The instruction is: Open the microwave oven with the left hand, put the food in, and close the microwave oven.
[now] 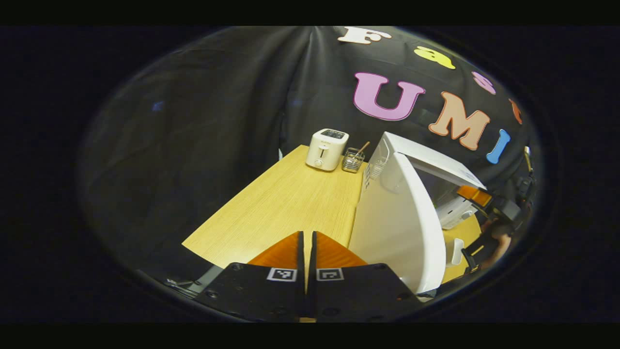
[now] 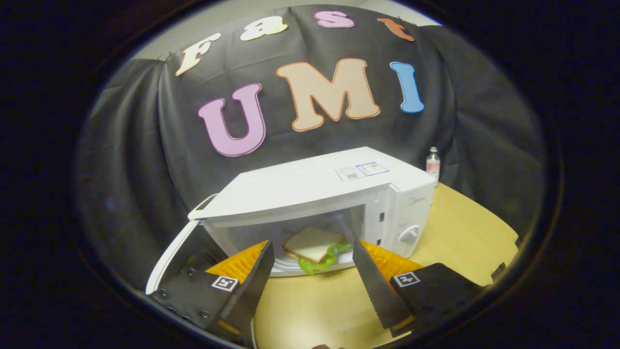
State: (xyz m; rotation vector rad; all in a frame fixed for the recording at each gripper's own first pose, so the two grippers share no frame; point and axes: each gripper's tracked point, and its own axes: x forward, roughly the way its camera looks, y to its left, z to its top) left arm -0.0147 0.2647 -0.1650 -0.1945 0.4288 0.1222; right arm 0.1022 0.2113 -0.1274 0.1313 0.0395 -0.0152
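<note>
my left tongs [image 1: 307,242] sit pressed together near the open microwave door [image 1: 407,228], my right tongs [image 2: 312,264] spread apart before the sandwich [image 2: 314,248] inside the microwave [image 2: 315,194].

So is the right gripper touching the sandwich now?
Apart. In the right gripper view the right gripper is open, and the sandwich lies inside the microwave, beyond the fingertips.

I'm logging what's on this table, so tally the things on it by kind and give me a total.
Microwave oven, door open: 1
Sandwich, inside the microwave oven: 1
Toaster: 1
Wire utensil holder: 1
Small bottle: 1
Total: 5
</note>
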